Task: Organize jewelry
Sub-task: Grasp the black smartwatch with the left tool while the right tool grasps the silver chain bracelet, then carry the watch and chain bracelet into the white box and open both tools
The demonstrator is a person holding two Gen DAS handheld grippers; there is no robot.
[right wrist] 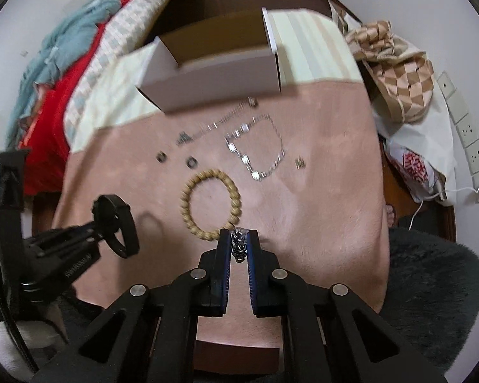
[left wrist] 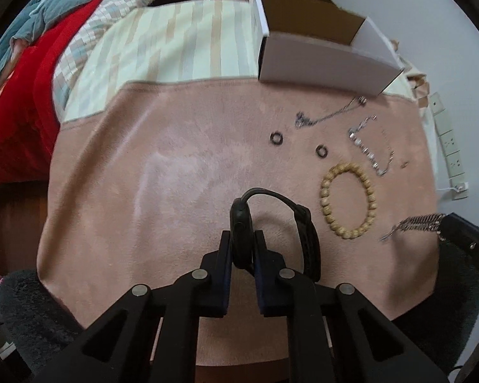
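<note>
I had a black watch (left wrist: 244, 223) pinched by its body between the closed fingers of the left tool (left wrist: 242, 239), its strap looping out to the right of the tips and clear of the pink cloth (left wrist: 175, 166). The right tool (right wrist: 239, 239) was likewise closed, on a bunch of silver chain (right wrist: 239, 244), with the loose end dangling below the tips in the left wrist view. Both pieces looked lifted, neither yet delivered.

Just ahead of the right tool lay the wooden bead bracelet (right wrist: 210, 202), flat on the cloth. Beyond that sat two small dark rings (right wrist: 191, 161), a crystal bracelet (right wrist: 255, 153) spread in a loop, a thin necklace (right wrist: 214, 126) strung toward the box, and a tiny pair of studs (right wrist: 300, 162) off to the right.

The white box (right wrist: 220, 76) stood open at the far edge of the cloth, well ahead of both tools. What I could see of its brown inside looked empty, though the near wall hid part of the floor.

By my reckoning the sorting had barely started: two items in hand, nothing visibly boxed, and at least five pieces left on the cloth.
</note>
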